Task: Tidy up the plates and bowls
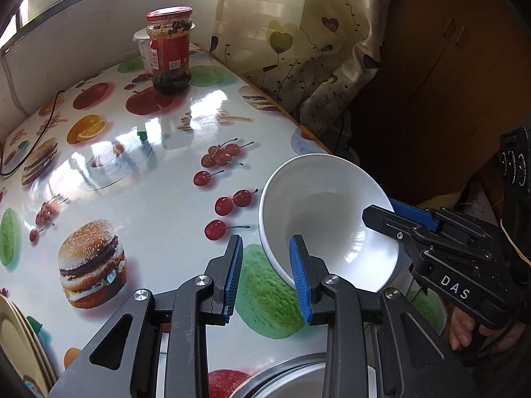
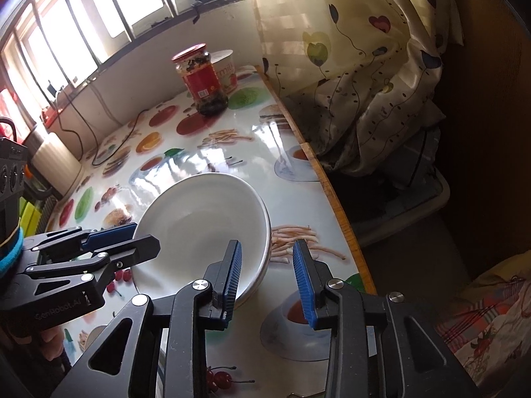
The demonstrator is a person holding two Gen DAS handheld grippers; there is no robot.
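Observation:
A white bowl (image 1: 325, 225) (image 2: 199, 219) sits near the right edge of the table with the fruit-and-burger print (image 1: 149, 179). A grey rim shows under its right side in the right wrist view. My left gripper (image 1: 267, 278) straddles the bowl's near-left rim, one blue pad inside and one outside, with a visible gap, so it is open. My right gripper (image 2: 268, 278) straddles the opposite rim the same way, also open. Each gripper shows in the other's view: the right one (image 1: 381, 209) and the left one (image 2: 146, 235), both at the bowl's edge.
A red-lidded jar (image 1: 171, 49) and a white cup (image 1: 142, 46) stand at the table's far end. Yellowish plates (image 1: 16, 338) lie at the near left, and a metal-rimmed bowl (image 1: 298, 378) sits just below my left gripper. A curtain (image 1: 298, 33) hangs past the right edge; a black cable (image 1: 43, 132) trails far left.

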